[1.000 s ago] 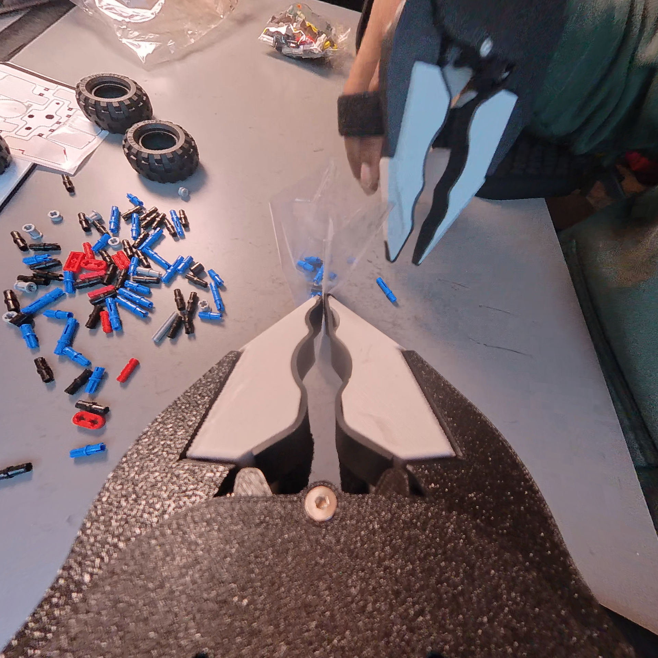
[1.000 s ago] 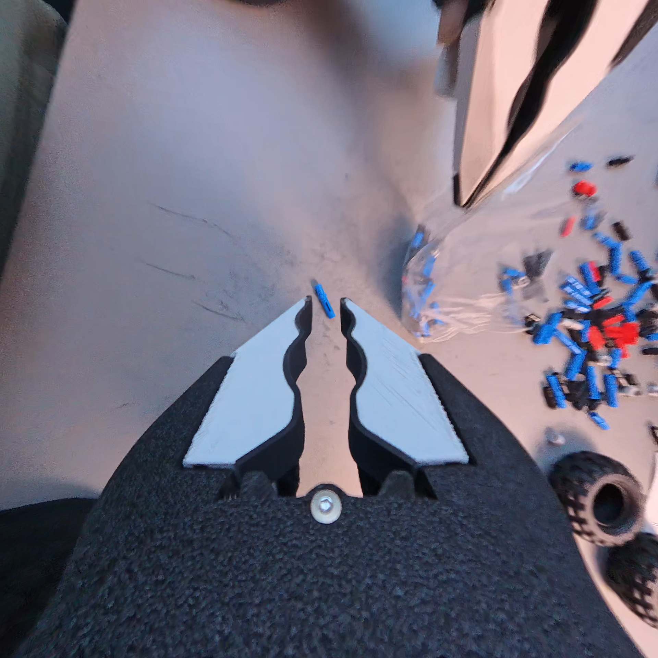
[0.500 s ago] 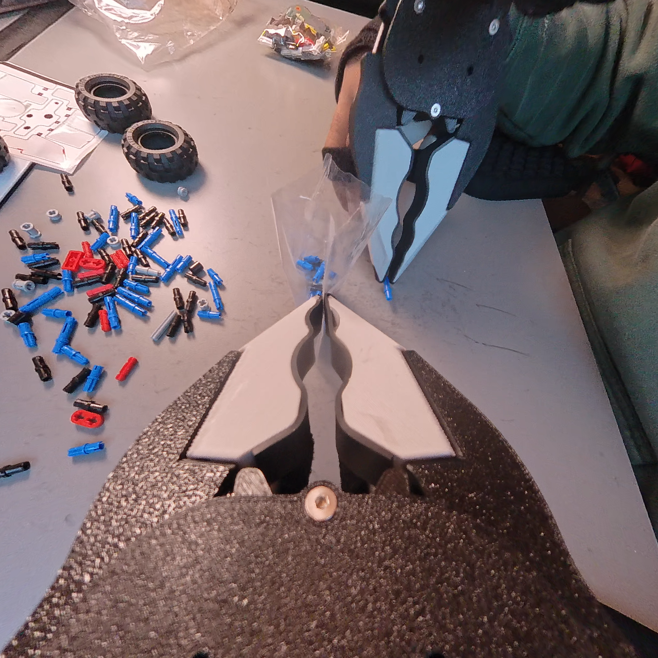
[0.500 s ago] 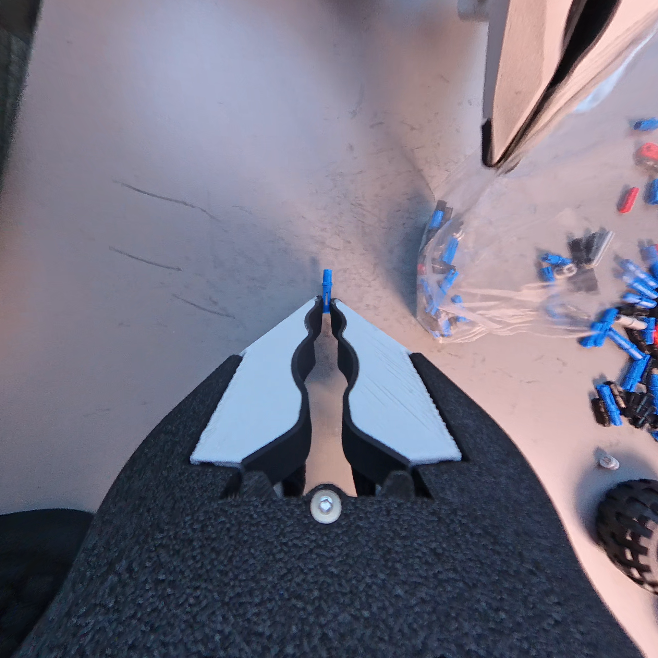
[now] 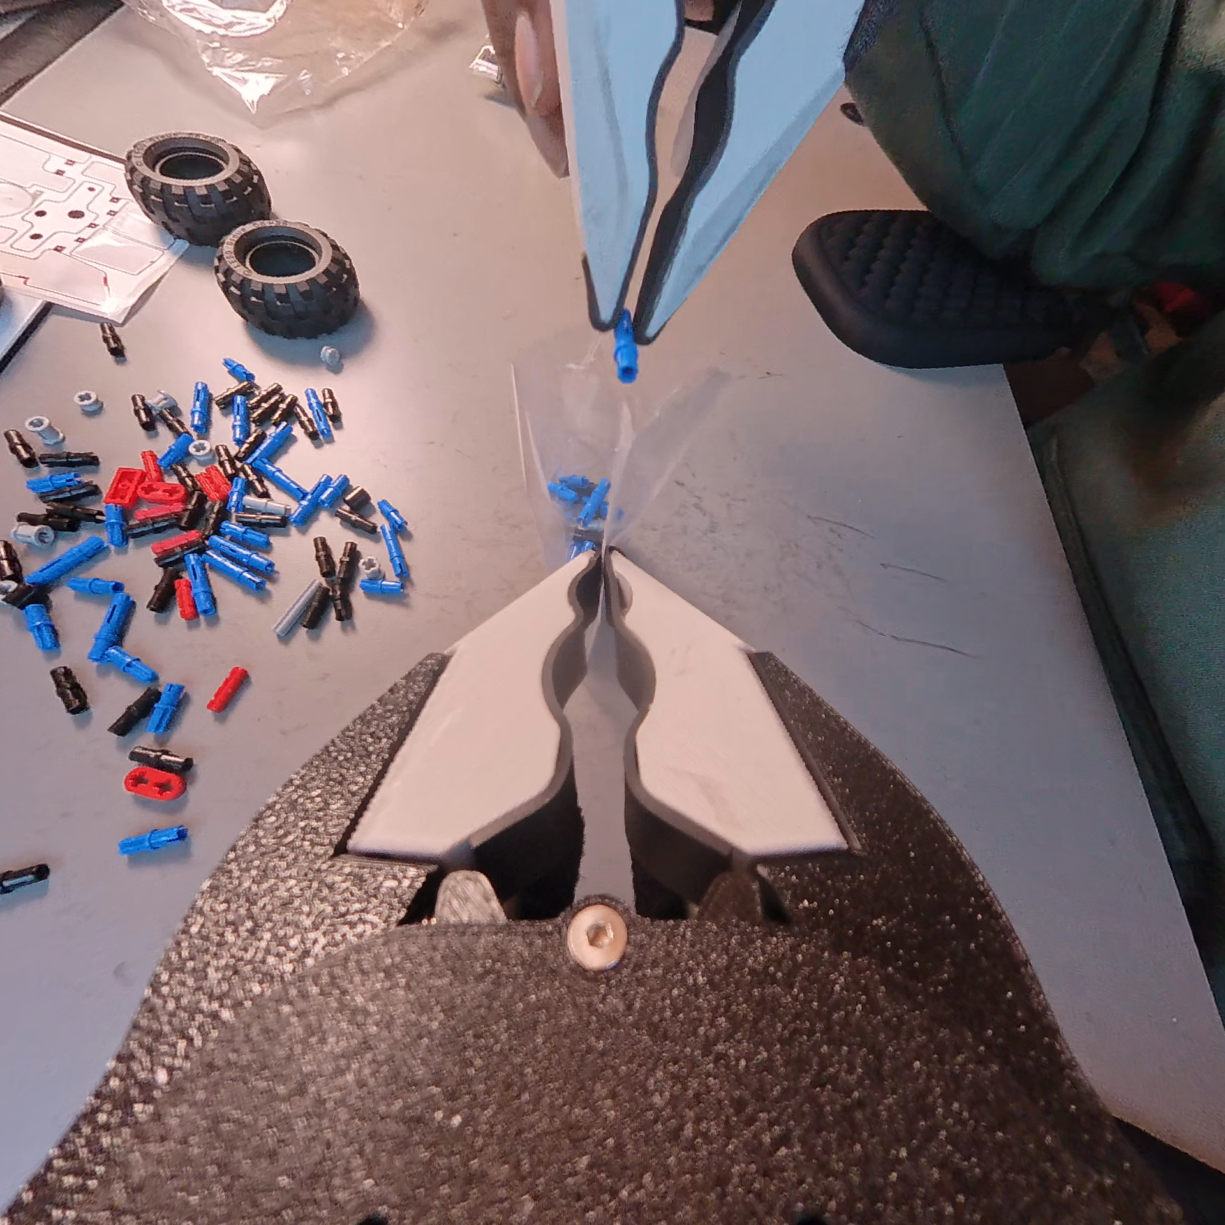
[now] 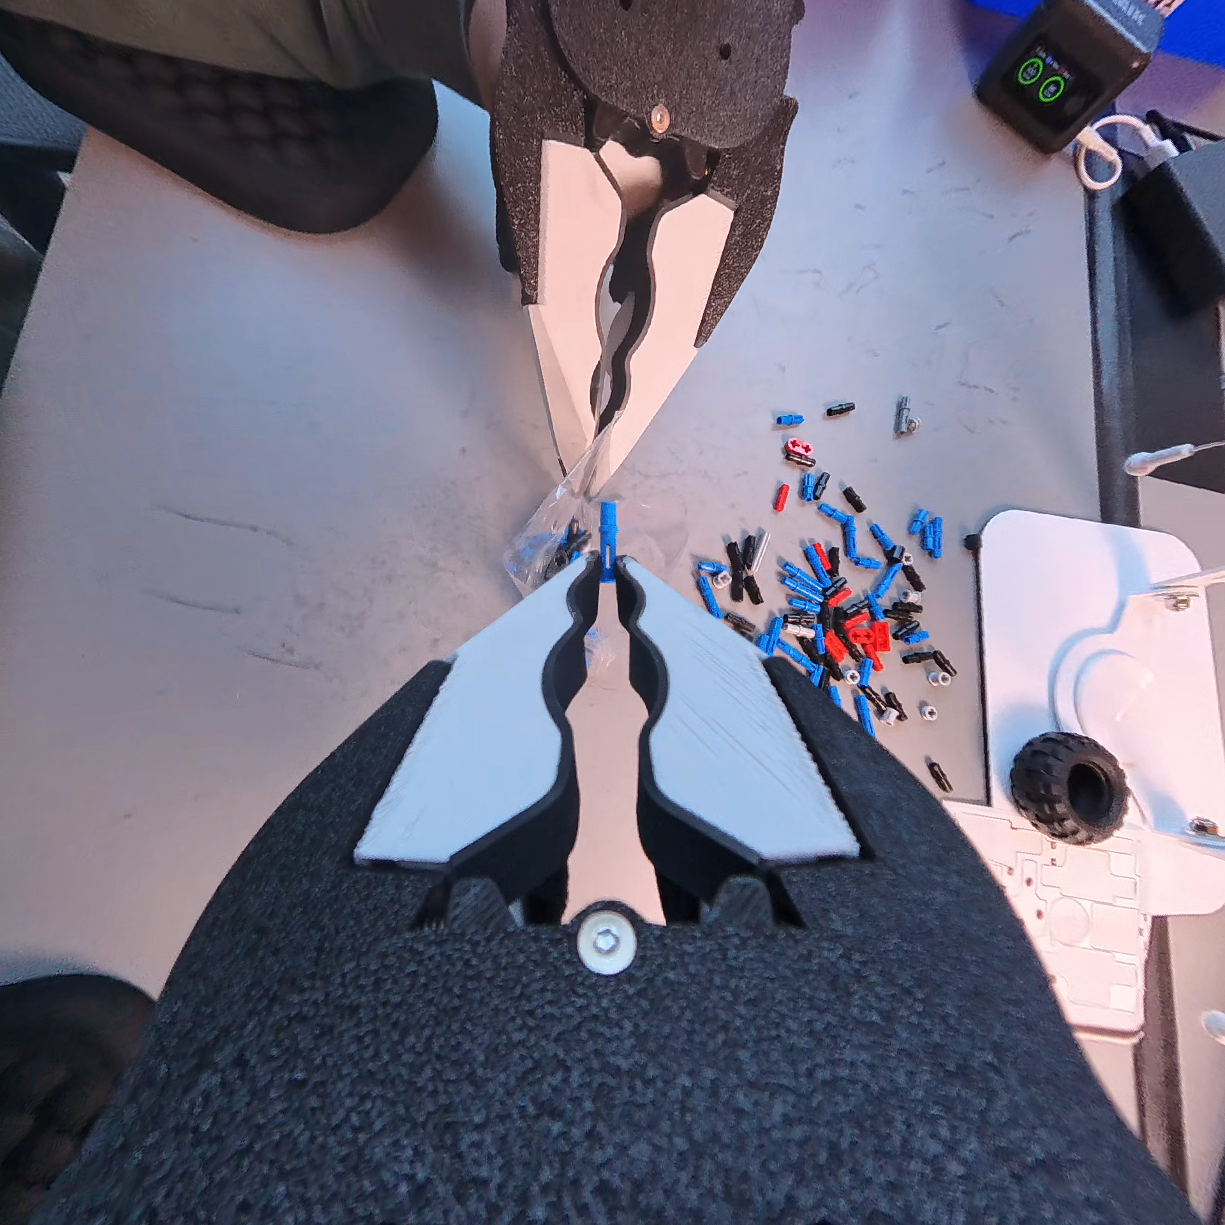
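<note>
My left claw point(image 5: 604, 563) is pinched tight on one corner of a small clear bag point(image 5: 583, 457), which hangs bunched from the tips with a handful of blue and black pins point(image 5: 582, 494) pooled in its low end, just above the counter point(image 5: 828, 477). My right claw point(image 5: 624, 323) comes in from twelve o'clock in the left wrist view, nipped narrow on a single blue pin point(image 5: 624, 348); only the pin's upper end sits between the tips and the rest sticks out below, right over the bag's upper edge.

I judge the bag limp and slick: it will crumple and offers no stiff rim, so the pinched corner is the only firm hold. The pin is hard, light and smooth, and with so little of it gripped I think it could pivot or slip if nudged.

At nine o'clock of the bag lies a loose scatter of blue, black and red pins point(image 5: 199, 517), well apart from it. Two black tyres point(image 5: 288, 278) sit at ten o'clock beside a printed sheet point(image 5: 59, 232), with a larger crumpled bag point(image 5: 278, 53) beyond. From three to five o'clock the counter is bare as far as its edge point(image 5: 1060, 596), with a dark armrest point(image 5: 928, 291) at two o'clock. The claws face tip to tip, close together.
</note>
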Action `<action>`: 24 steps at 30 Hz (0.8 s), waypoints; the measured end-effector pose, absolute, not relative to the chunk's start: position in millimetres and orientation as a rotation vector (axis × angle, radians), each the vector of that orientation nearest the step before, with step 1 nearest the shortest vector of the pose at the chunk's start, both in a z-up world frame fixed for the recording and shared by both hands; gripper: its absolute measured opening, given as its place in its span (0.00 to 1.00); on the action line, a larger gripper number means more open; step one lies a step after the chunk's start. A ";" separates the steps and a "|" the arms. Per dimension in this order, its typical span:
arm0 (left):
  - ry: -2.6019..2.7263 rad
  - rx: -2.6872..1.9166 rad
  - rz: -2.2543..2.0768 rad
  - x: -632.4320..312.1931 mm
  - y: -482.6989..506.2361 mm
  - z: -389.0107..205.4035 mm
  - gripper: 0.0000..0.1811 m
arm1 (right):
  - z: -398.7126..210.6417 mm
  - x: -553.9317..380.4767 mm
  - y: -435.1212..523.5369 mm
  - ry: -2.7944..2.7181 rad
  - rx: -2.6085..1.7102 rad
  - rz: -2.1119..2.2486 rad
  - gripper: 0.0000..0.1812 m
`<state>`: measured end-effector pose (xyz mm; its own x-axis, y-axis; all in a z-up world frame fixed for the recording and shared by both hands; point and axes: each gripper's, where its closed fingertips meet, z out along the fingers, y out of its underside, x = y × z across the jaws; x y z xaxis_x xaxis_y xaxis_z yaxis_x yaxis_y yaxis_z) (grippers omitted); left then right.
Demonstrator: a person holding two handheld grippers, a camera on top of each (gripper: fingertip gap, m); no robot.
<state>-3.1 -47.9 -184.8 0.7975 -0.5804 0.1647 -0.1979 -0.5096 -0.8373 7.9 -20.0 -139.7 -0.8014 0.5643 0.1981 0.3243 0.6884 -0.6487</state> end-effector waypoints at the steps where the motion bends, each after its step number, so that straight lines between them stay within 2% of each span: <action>1: 0.574 -2.090 -0.544 -3.3 -47.9 -184.7 0.00 | -138.9 6.9 -21.2 -2.507 -0.696 0.887 0.03; 4: 0.573 -2.090 -0.545 -3.6 -48.3 -184.6 0.00 | -128.4 4.6 -21.6 -2.466 -0.706 0.990 0.09; 8: 0.575 -2.092 -0.547 -2.5 -49.0 -184.7 0.00 | -113.9 -13.4 2.5 -2.349 -0.793 1.076 0.09; 11: 0.578 -2.096 -0.552 -1.7 -52.5 -184.8 0.00 | -142.4 -31.3 27.8 -2.370 -0.878 0.978 0.07; 17: 0.567 -2.094 -0.560 -5.8 -68.5 -184.8 0.00 | -228.5 -42.6 31.2 -2.599 -0.830 0.754 0.08; 21: 0.552 -2.091 -0.558 -9.9 -74.8 -184.5 0.00 | -238.9 -50.0 30.0 -2.636 -0.811 0.771 0.08; 24: 0.545 -2.083 -0.560 -10.9 -76.6 -184.4 0.00 | -240.5 -48.5 27.7 -2.675 -0.798 0.785 0.03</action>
<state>-10.9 -76.6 -184.4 0.8015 -0.5686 0.1851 -0.1688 -0.5121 -0.8422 -48.5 27.7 -240.5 -0.8218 0.5650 0.0740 0.4353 0.7063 -0.5583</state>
